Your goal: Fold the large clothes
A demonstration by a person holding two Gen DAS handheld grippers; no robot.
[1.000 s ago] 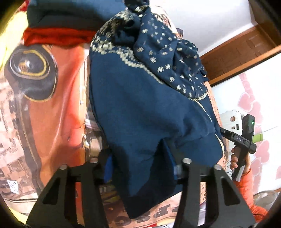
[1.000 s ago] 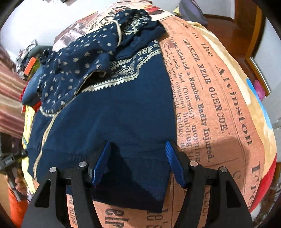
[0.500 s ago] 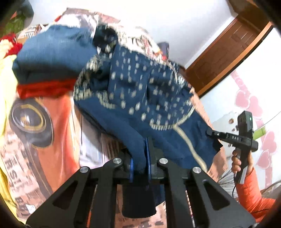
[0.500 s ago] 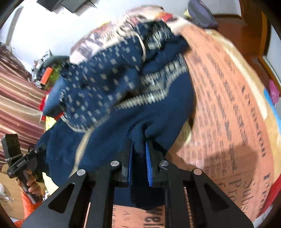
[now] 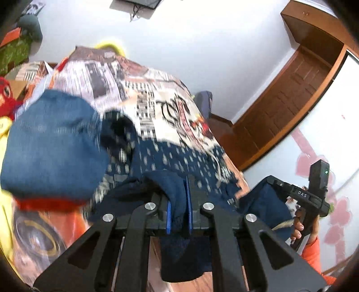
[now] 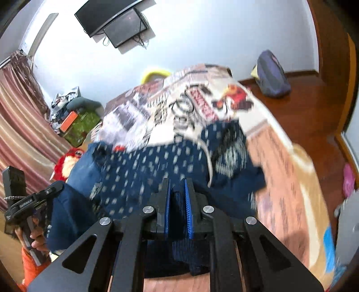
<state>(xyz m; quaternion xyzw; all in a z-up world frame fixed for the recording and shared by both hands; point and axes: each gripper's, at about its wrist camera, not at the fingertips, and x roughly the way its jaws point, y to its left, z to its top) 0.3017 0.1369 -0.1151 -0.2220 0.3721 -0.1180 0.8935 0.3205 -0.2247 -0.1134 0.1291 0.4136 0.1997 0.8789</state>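
Note:
A navy sweater (image 5: 179,164) with white dots and a patterned band lies crumpled on the bed; it also shows in the right wrist view (image 6: 157,166). My left gripper (image 5: 178,213) is shut on the sweater's bottom hem, and a flap of fabric hangs below the blue pads (image 5: 168,215). My right gripper (image 6: 177,213) is shut on the hem at the other corner, ribbed fabric pinched between its pads (image 6: 188,211). Both grippers hold the hem lifted off the bed. Each gripper shows in the other's view, held by a hand in an orange sleeve.
The bed has a newspaper-print cover (image 6: 280,170). A folded blue garment on red cloth (image 5: 51,148) sits at the left. A red plush toy (image 6: 67,164), striped curtain (image 6: 20,125), wall TV (image 6: 116,20), purple bag on the wooden floor (image 6: 271,74) and wooden door (image 5: 291,101) surround it.
Both grippers closed on the sweater's hem from open, then lifted it up and away from the bed; both views tilted upward toward the far wall.

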